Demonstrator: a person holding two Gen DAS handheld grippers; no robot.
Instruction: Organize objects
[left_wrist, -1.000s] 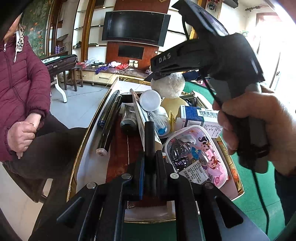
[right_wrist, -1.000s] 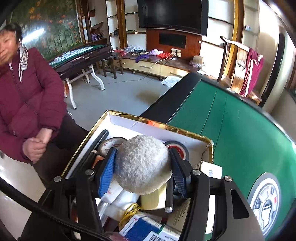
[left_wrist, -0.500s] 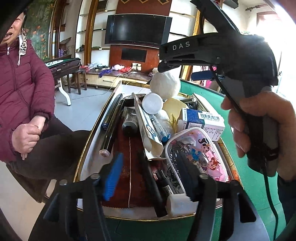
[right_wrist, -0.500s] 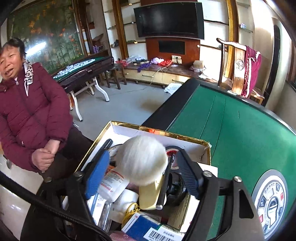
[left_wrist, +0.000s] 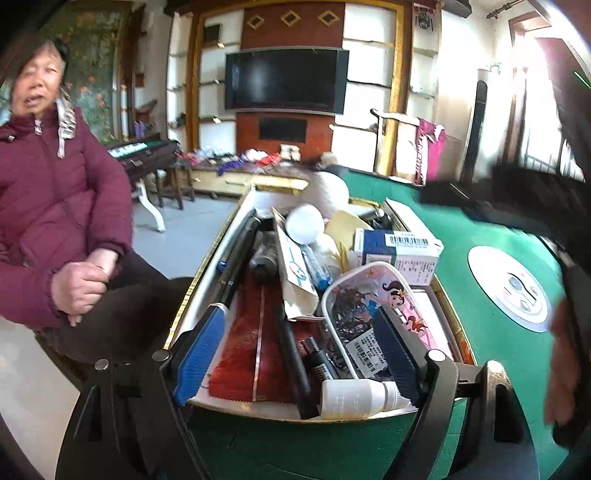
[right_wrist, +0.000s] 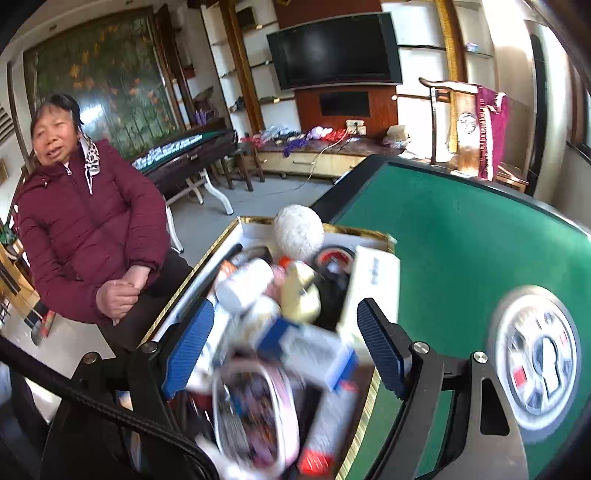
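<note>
A gold-rimmed white box (left_wrist: 207, 266) full of small items sits on the green table. My left gripper (left_wrist: 299, 312) hovers over its near end with jaws opening and nothing gripped. Below it in the box lie a black marker (left_wrist: 291, 354), a white bottle (left_wrist: 354, 397) and a pink cartoon case (left_wrist: 369, 295). A white fluffy ball (left_wrist: 330, 188) rests at the far end. In the right wrist view my right gripper (right_wrist: 285, 306) is open above the blurred box (right_wrist: 192, 280), well back from the ball (right_wrist: 298, 232).
A person in a maroon jacket (left_wrist: 55, 206) sits close to the box's left side. The green felt table (left_wrist: 461, 229) stretches right, with a round centre panel (left_wrist: 509, 288). A blue and white carton (left_wrist: 399, 251) leans in the box. A wooden chair (right_wrist: 461, 122) stands beyond.
The left gripper let go of the black marker, opened and drew back. The right gripper released the white ball, opened and pulled back; the ball stays at the box's far end.
</note>
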